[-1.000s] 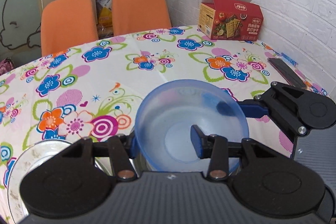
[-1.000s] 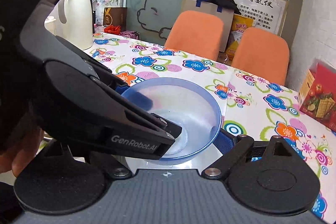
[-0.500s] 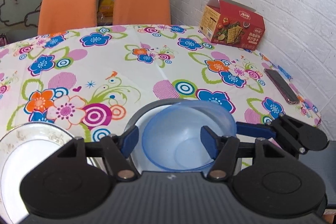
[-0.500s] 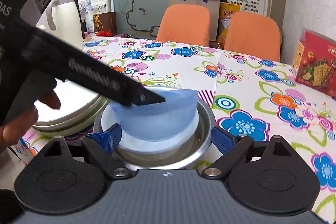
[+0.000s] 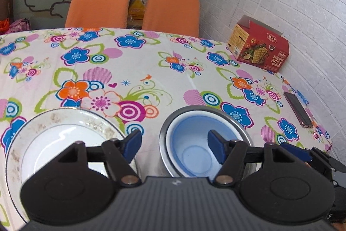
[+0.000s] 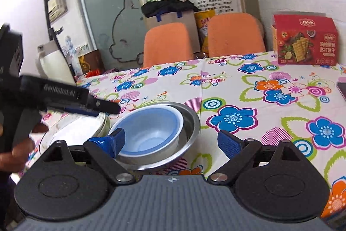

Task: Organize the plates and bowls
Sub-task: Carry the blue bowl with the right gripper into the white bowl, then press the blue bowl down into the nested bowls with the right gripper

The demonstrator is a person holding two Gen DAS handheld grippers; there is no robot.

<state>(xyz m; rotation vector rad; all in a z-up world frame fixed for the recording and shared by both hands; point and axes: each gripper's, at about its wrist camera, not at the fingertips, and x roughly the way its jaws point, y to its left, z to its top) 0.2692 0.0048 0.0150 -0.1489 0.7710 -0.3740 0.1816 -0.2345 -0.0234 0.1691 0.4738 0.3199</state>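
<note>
A translucent blue bowl (image 5: 194,151) sits nested in a white bowl, which rests inside a steel bowl (image 5: 218,111) on the flowered tablecloth. In the right wrist view the blue bowl (image 6: 149,129) and the steel bowl (image 6: 191,122) show the same stack. My left gripper (image 5: 175,145) hovers open just above and in front of the stack, holding nothing. A white plate (image 5: 49,142) with a speckled rim lies left of the bowls. My right gripper (image 6: 172,141) is open too, its left finger near the stack's rim. A hand holds the left gripper (image 6: 103,107) over the plates (image 6: 80,133).
A red cracker box (image 5: 259,49) stands at the far right near the brick wall. A dark phone (image 5: 297,108) lies at the table's right edge. Two orange chairs (image 5: 97,3) sit behind the table. A white kettle (image 6: 54,64) stands far left.
The blue bowl went down from my left gripper's grasp into the nested bowls. The left gripper let go, opened and pulled back. The right gripper also drew back.
</note>
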